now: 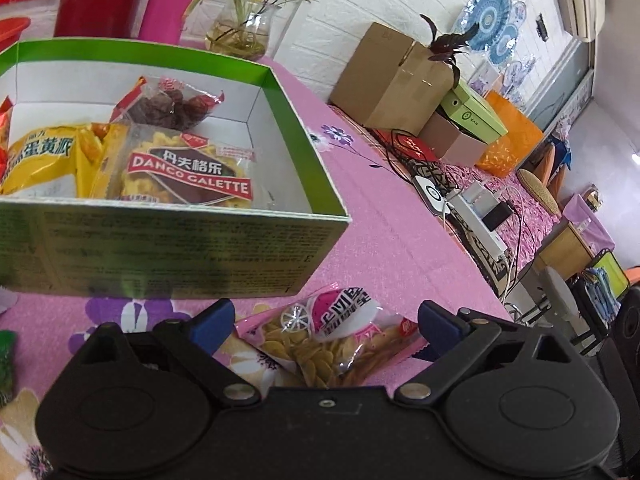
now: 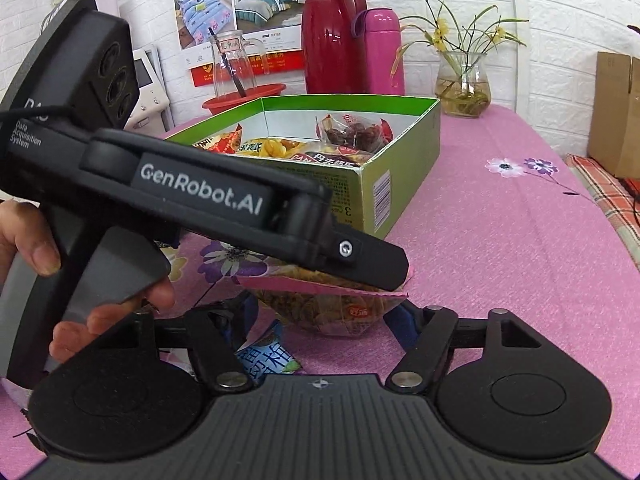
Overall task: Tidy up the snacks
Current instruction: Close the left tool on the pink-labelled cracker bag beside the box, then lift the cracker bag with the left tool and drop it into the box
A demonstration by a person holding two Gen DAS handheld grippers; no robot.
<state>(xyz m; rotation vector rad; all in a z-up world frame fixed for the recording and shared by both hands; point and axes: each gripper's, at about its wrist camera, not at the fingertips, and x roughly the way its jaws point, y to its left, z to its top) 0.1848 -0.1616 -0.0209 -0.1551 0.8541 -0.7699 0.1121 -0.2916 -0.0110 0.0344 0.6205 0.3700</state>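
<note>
We've got the left gripper [image 1: 324,332] spread wide around the pink-and-clear packet of yellow seeds [image 1: 332,344], lying on the pink flowered desk [image 1: 380,240] between its blue fingertips [image 1: 212,320]. Just ahead sits the green cardboard box [image 1: 180,248], already holding snacks. To do this well, we'd say: close squarely on the packet's middle, lift clear of the near wall, then drop inside. The right view shows the left gripper's side, low over the packet; the right gripper [image 2: 320,320] is spread too, a blue-printed wrapper [image 2: 268,360] below it.
</note>
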